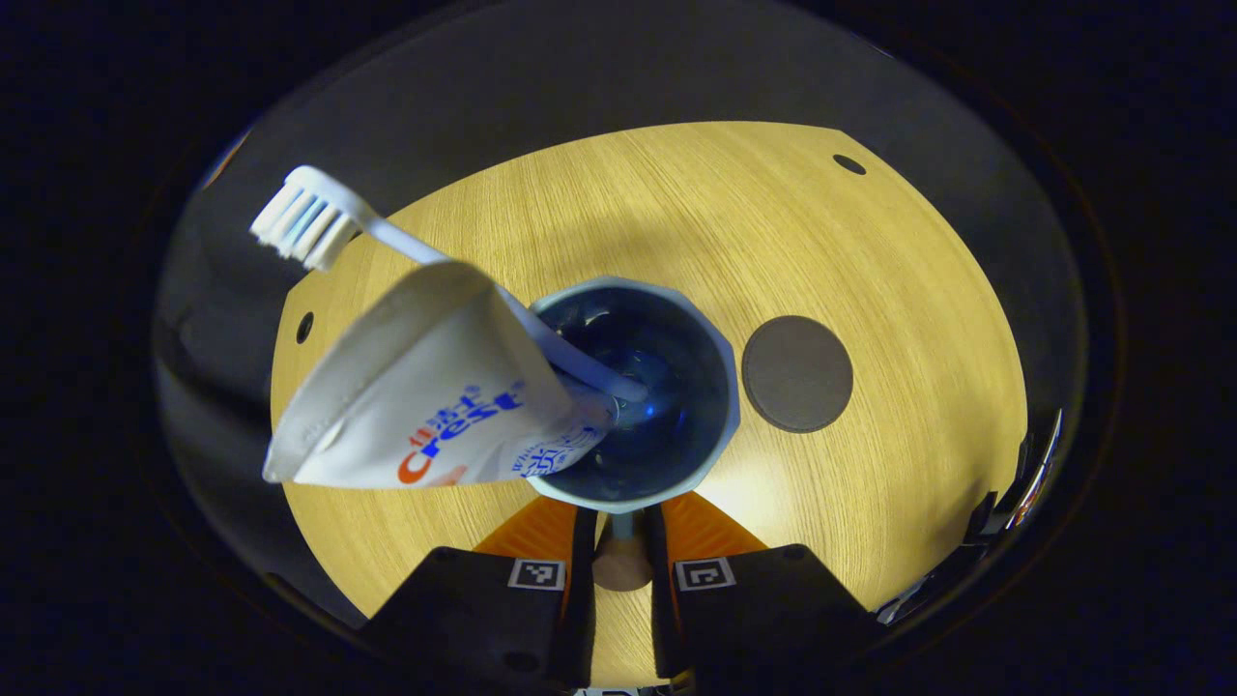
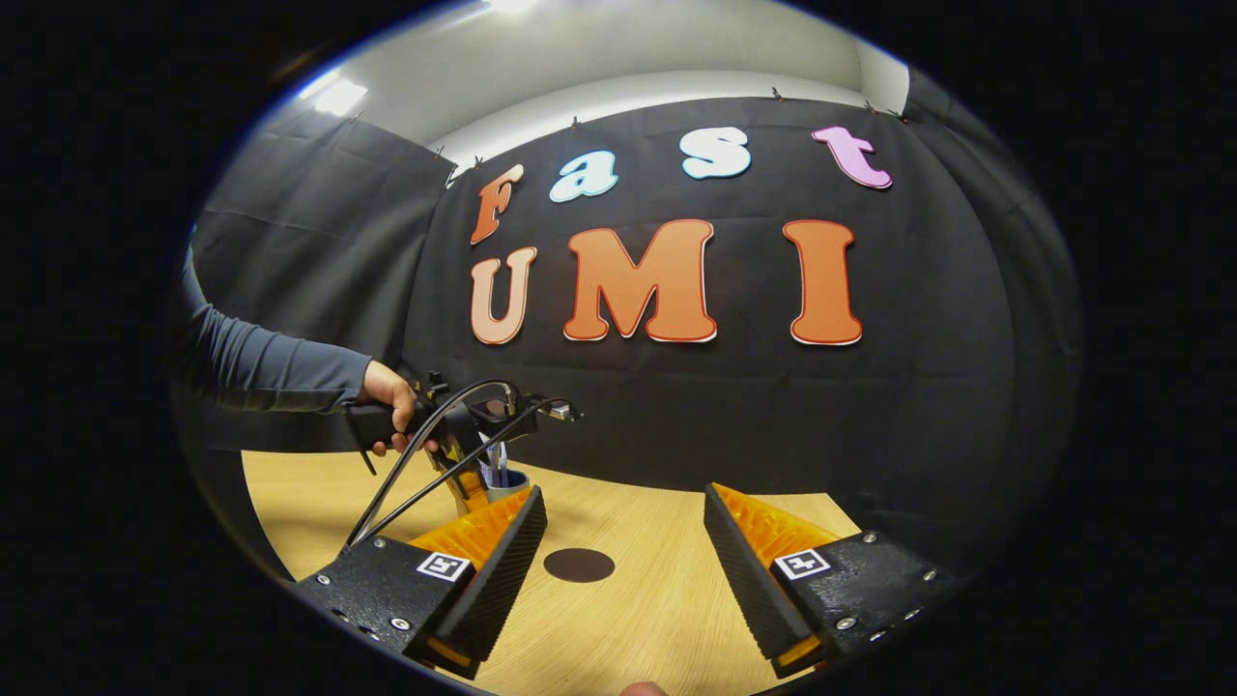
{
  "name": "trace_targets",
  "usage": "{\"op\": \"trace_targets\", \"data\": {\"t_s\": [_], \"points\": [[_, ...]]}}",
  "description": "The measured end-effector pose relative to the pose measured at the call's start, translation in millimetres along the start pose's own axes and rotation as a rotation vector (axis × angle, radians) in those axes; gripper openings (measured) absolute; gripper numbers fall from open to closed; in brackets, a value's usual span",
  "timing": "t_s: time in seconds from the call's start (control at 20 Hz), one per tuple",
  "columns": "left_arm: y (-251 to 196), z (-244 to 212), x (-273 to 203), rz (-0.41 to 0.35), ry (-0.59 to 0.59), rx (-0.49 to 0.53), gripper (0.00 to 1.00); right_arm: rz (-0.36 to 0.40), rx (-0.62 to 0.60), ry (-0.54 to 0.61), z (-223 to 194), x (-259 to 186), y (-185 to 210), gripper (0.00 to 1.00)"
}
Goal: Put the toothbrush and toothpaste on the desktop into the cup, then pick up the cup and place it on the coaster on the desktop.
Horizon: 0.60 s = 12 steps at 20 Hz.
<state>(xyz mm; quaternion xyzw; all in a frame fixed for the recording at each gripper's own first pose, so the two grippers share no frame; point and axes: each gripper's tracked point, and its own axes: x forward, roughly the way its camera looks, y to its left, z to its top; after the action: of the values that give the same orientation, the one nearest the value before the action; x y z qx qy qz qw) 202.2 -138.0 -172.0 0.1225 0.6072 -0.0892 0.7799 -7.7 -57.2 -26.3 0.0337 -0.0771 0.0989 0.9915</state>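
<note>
A blue-grey cup [image 1: 720,406] is seen from above in the left gripper view, with a white toothpaste tube [image 1: 425,396] and a white toothbrush [image 1: 304,227] leaning out of it to the left. My left gripper [image 1: 621,530] is shut on the cup's near side. The dark round coaster [image 1: 797,374] lies on the wooden desktop [image 1: 676,213] just right of the cup. In the right gripper view, my right gripper [image 2: 623,503] stands open with nothing between its fingers, over the desktop [image 2: 657,599], with the coaster [image 2: 578,565] ahead of it and the cup [image 2: 509,480] farther left.
A hand [image 2: 387,391] in a grey sleeve holds the left gripper above the cup. Small dark holes [image 1: 849,164] mark the desktop near its far edge. Black cloth walls close the booth behind the table.
</note>
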Motion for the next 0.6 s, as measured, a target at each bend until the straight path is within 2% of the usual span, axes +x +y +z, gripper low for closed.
{"op": "trace_targets", "data": {"t_s": [0.15,0.25,0.35,0.45,0.5,0.6], "points": [[-48,14,-43,-0.012,-0.024,0.028,0.28,-0.016,0.003,0.005,-1,-5,-8,0.99],[-58,24,-59,-0.01,-0.049,0.048,0.28,-0.024,0.0,0.011,-1,-13,-12,0.99],[-89,31,-80,-0.021,-0.064,0.069,0.28,-0.034,-0.007,0.01,0,-19,-18,0.99],[-119,39,-118,-0.029,-0.067,0.087,0.28,-0.047,-0.01,0.012,0,-26,-24,0.98],[-129,45,-124,-0.032,-0.069,0.093,0.27,-0.052,-0.009,0.013,-1,-30,-27,0.98],[-119,50,-98,-0.042,-0.07,0.103,0.28,-0.065,-0.01,0.012,0,-37,-33,0.99]]}}
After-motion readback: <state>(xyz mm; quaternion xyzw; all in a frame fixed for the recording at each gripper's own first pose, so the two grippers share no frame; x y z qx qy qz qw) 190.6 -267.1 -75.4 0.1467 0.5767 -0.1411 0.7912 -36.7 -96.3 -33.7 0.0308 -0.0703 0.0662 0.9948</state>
